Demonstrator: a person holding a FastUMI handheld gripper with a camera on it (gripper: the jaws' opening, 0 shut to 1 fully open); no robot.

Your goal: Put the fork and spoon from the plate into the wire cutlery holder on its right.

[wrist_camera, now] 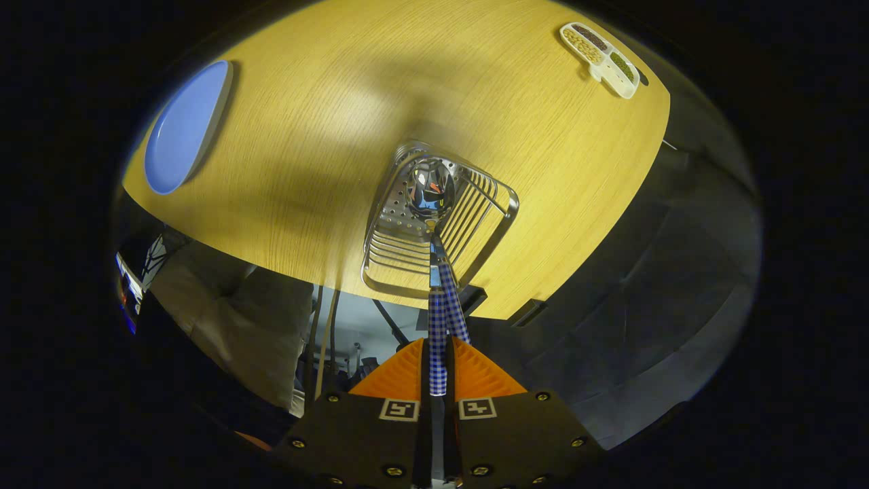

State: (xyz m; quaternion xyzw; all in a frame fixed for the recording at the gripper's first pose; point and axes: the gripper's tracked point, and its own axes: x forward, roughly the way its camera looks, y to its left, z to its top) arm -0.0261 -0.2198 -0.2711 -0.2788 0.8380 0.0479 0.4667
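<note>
Your two orange ribbed fingers (414, 373), low in the centre of the frame, are pressed together on the blue-and-white checked handle of the metal spoon (438, 339), so your gripper (438, 372) is pinching it near the handle's end. A second checked handle (453, 305) runs touching alongside, probably the fork's, though its head is hidden and I cannot tell whether your fingers grip it too.

Going left to right: the blue oval plate (185, 125) sits bare in the upper left. The silver wire cutlery holder (434, 224) stands mid-frame on the yellow wooden table (305, 136), with the spoon's shiny bowl (431, 190) down inside it. A white divided dish of beans (603, 58) lies upper right.

Expect the cutlery to feel light, stiff and slick. Holding the end lets it pivot, so release gently and let it settle.
</note>
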